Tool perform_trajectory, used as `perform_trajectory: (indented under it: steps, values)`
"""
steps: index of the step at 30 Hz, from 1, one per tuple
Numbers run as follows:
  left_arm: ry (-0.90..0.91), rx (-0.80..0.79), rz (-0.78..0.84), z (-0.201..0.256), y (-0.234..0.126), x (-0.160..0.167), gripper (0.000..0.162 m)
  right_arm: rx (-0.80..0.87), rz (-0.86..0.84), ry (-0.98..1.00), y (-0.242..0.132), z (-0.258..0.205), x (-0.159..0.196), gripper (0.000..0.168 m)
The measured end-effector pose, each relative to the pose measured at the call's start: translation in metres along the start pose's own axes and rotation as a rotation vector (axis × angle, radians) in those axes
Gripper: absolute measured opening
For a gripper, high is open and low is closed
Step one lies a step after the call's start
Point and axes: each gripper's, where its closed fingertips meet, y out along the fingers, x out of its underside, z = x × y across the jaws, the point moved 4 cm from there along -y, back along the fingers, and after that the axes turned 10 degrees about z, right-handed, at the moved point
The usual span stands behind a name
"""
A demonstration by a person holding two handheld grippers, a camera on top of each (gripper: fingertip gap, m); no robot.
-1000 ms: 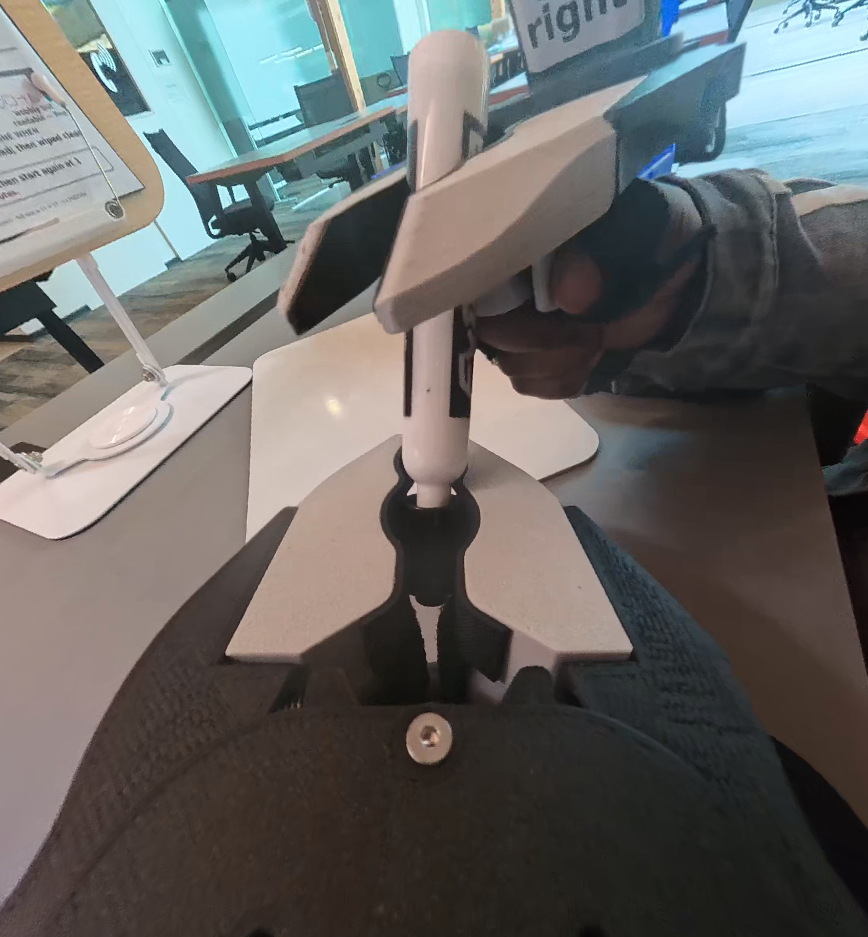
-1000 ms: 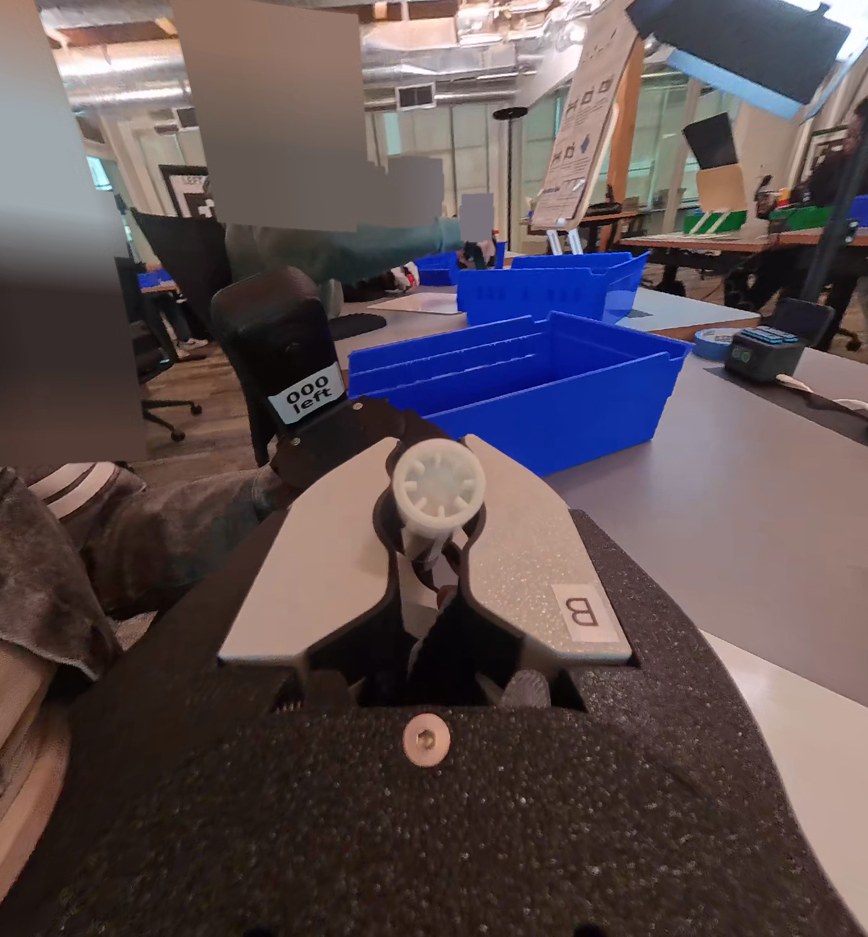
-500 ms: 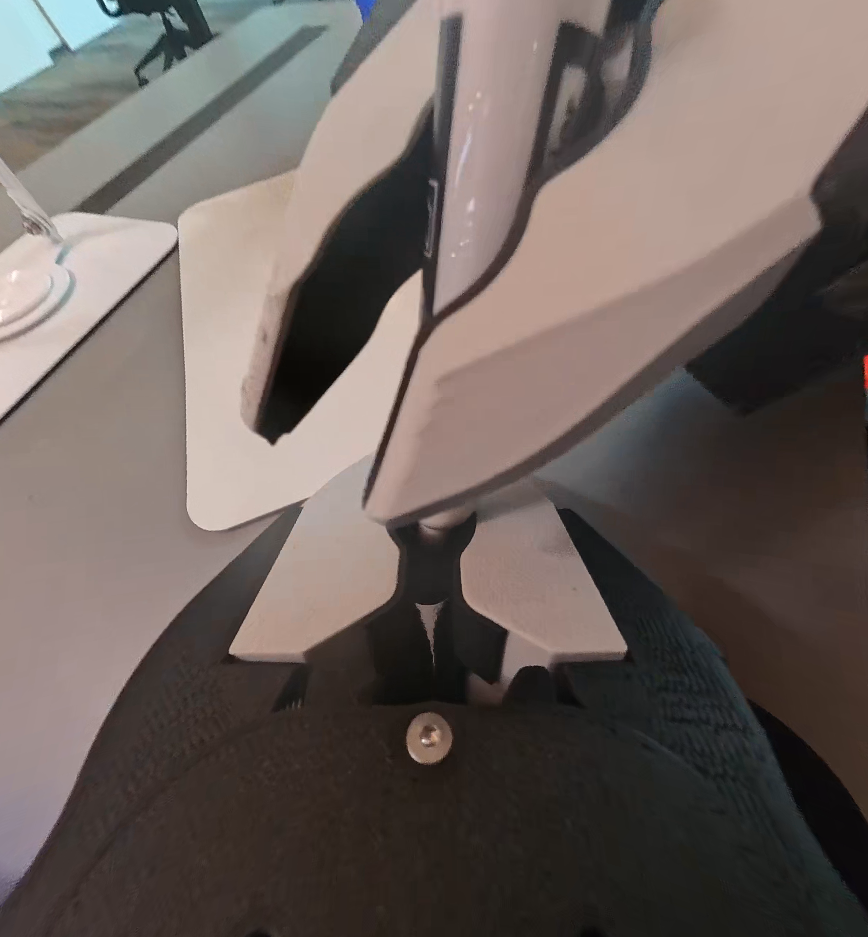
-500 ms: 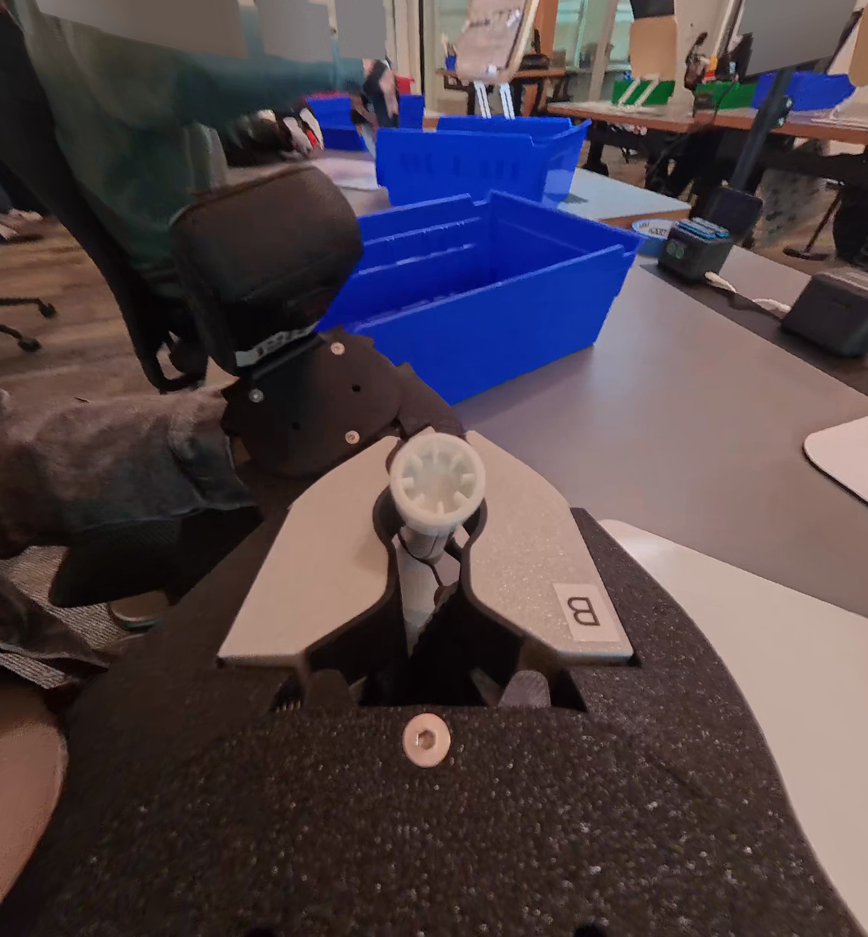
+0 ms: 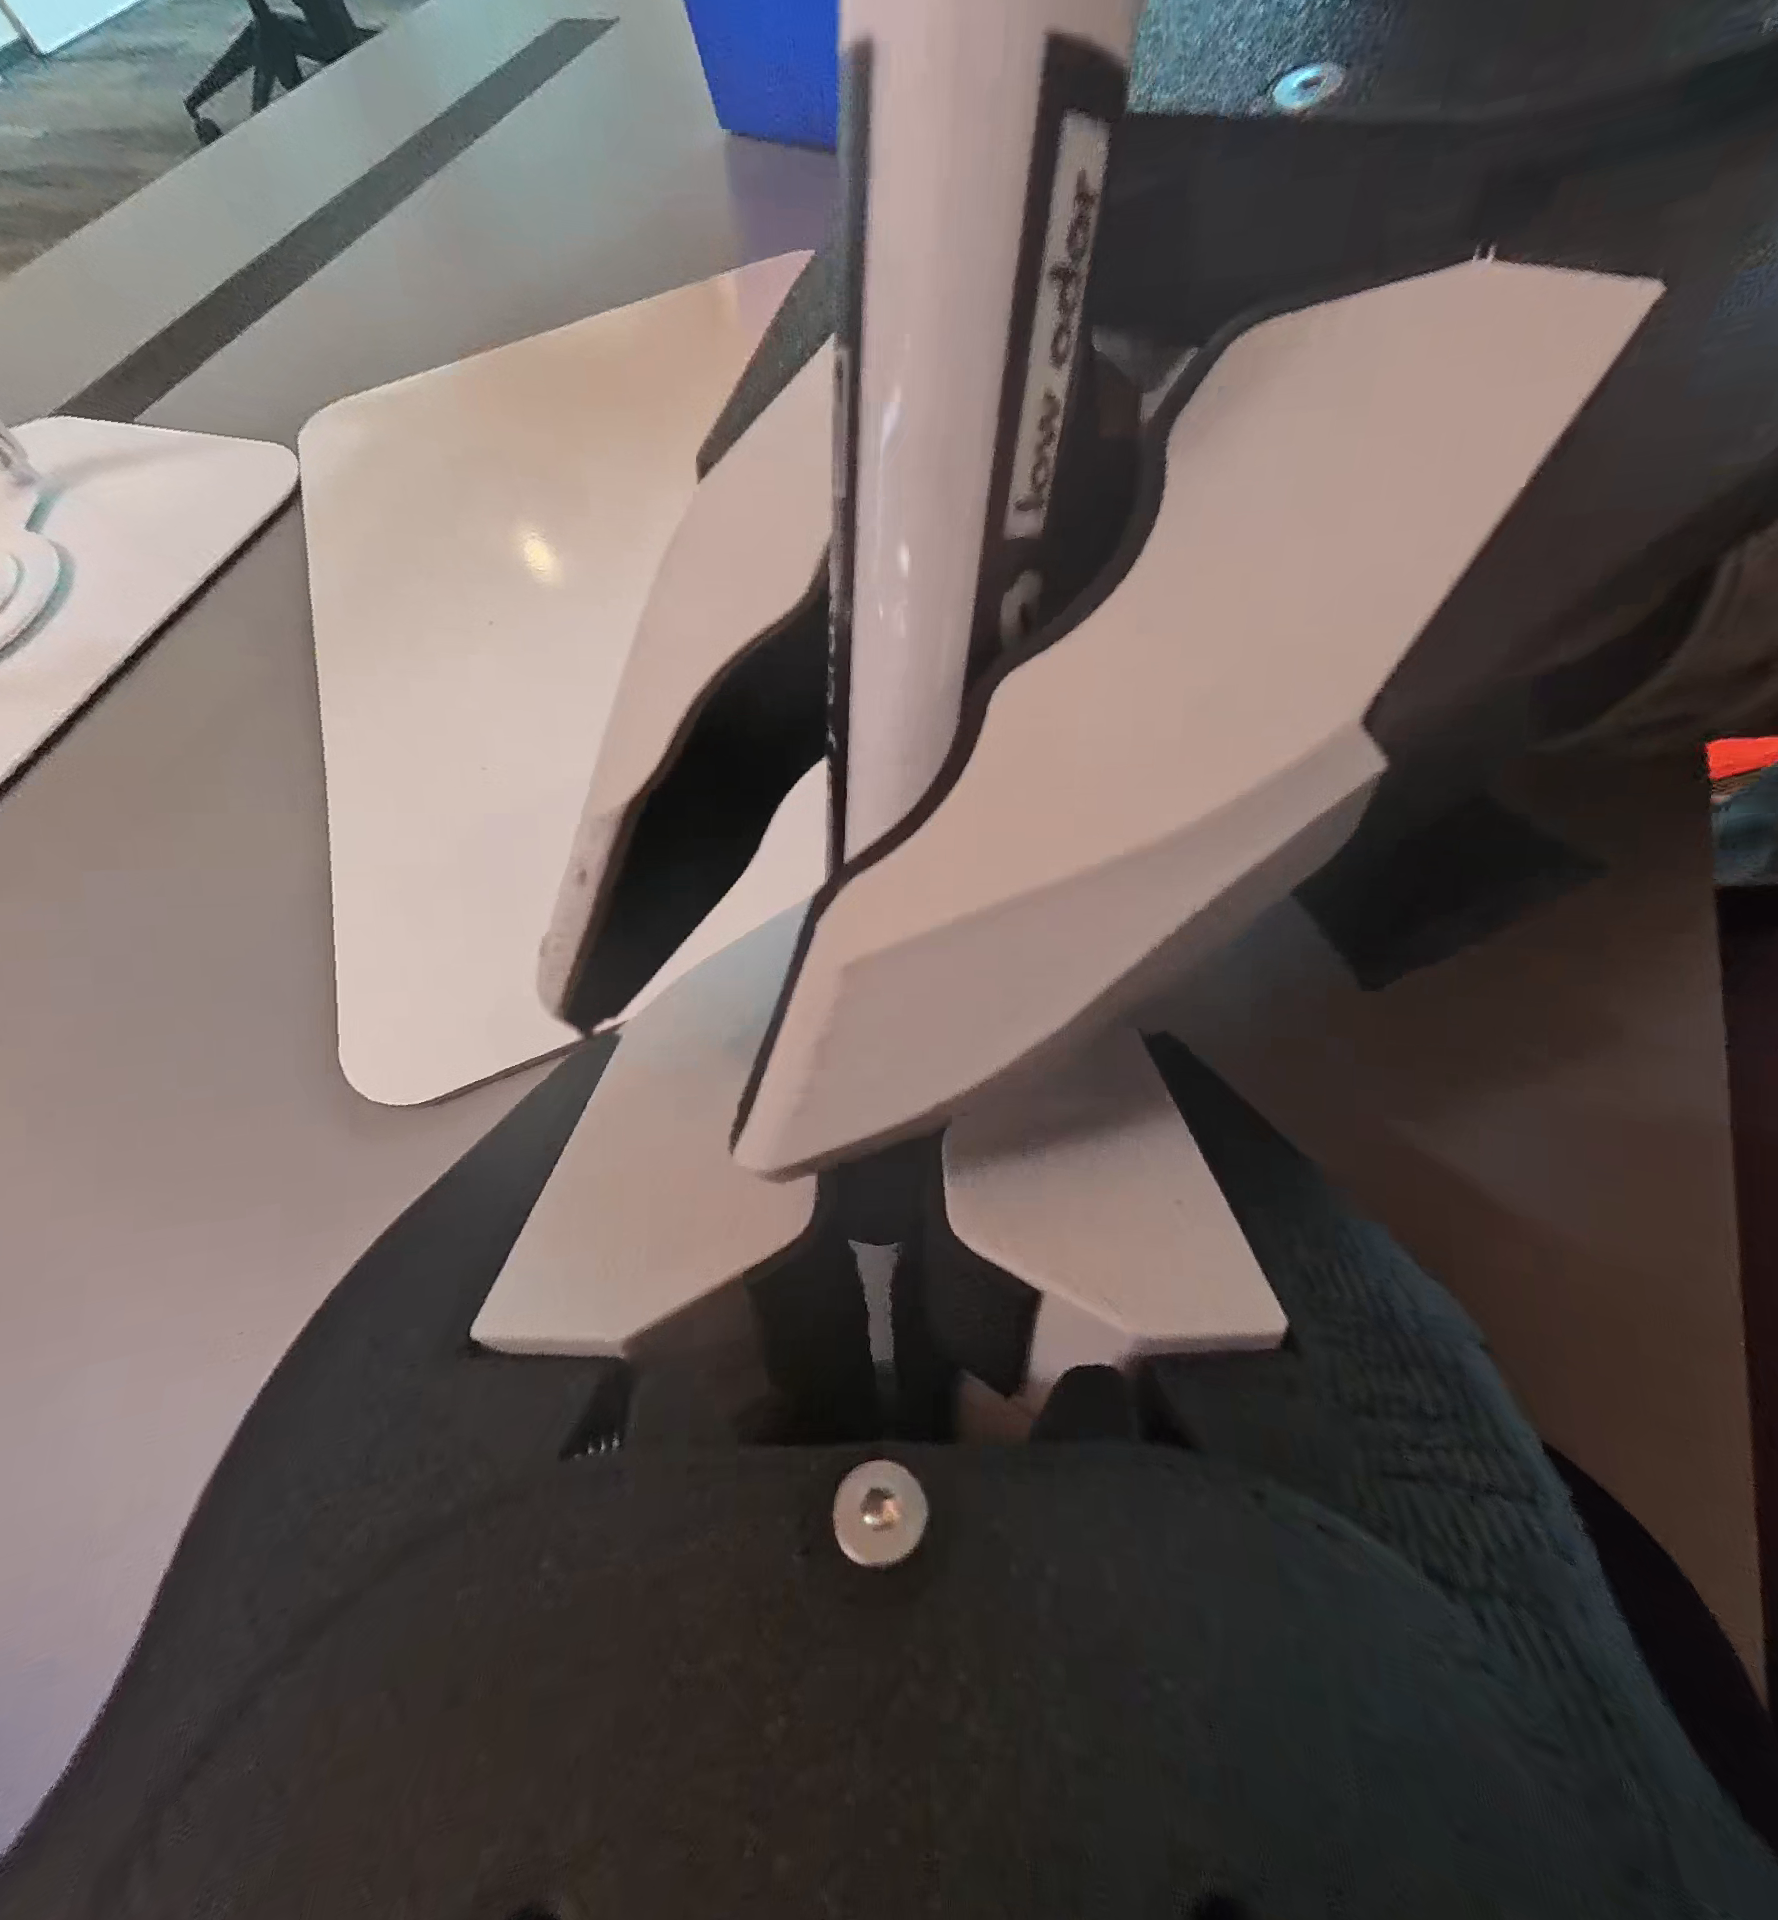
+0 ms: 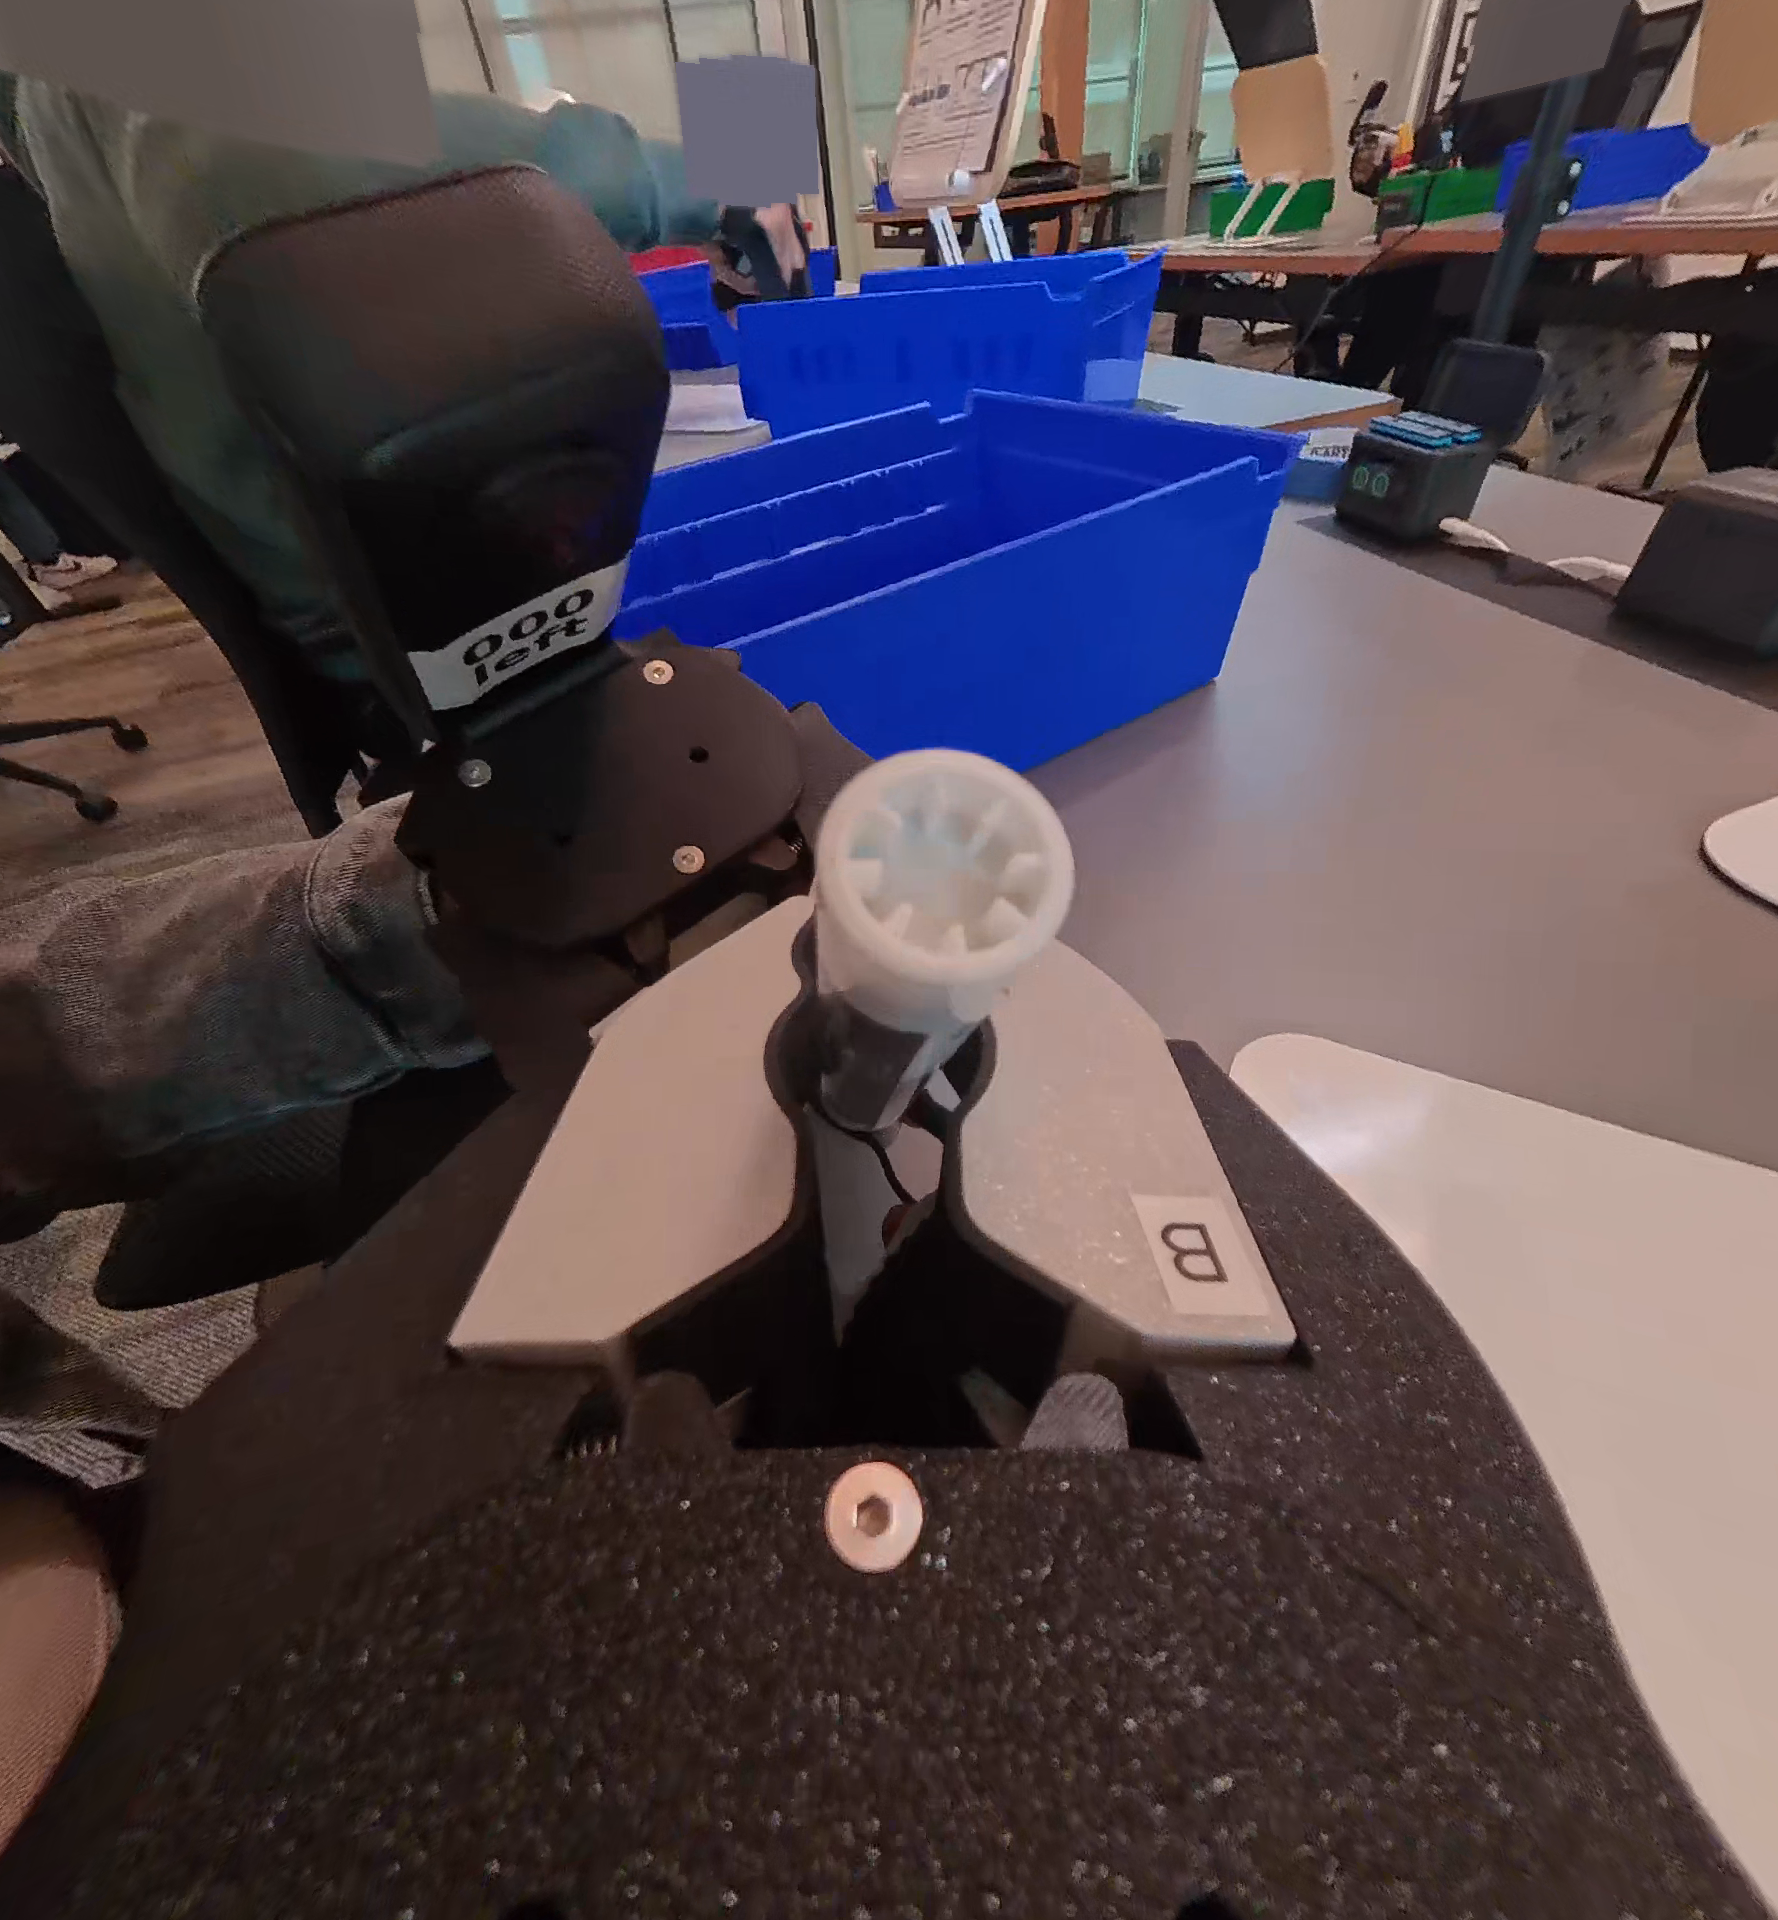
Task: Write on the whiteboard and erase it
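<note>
Marker stands between both grippers, its white barrel clamped by the right gripper, whose 2 fingers close around it with the ribbed end pointing at that camera. Left gripper is clenched on the marker's dark lower end, right under the other tool's fingers, so both pinch the same pen. Whiteboard lies flat on the grey table, just beyond. Blue bin sits farther back.
</note>
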Motion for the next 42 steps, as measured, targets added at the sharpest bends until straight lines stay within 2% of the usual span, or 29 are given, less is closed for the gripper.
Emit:
perform_trajectory:
  steps: [16,31,37,42]
  values:
    - [-0.016,-0.076,0.207,-0.01,-0.018,-0.019,0.011,-0.089,0.006,-0.027,0.013,-0.005,-0.021,0.02]
    - [-0.039,-0.101,0.241,-0.014,-0.022,-0.021,0.025,-0.104,-0.006,-0.021,0.013,0.001,-0.029,0.02]
    - [-0.066,-0.136,0.278,-0.019,-0.027,-0.023,0.046,-0.083,0.06,-0.012,0.002,0.012,-0.053,0.02]
    - [-0.075,-0.138,0.3,-0.02,-0.029,-0.026,0.049,-0.028,0.081,-0.017,-0.021,0.028,-0.062,0.02]
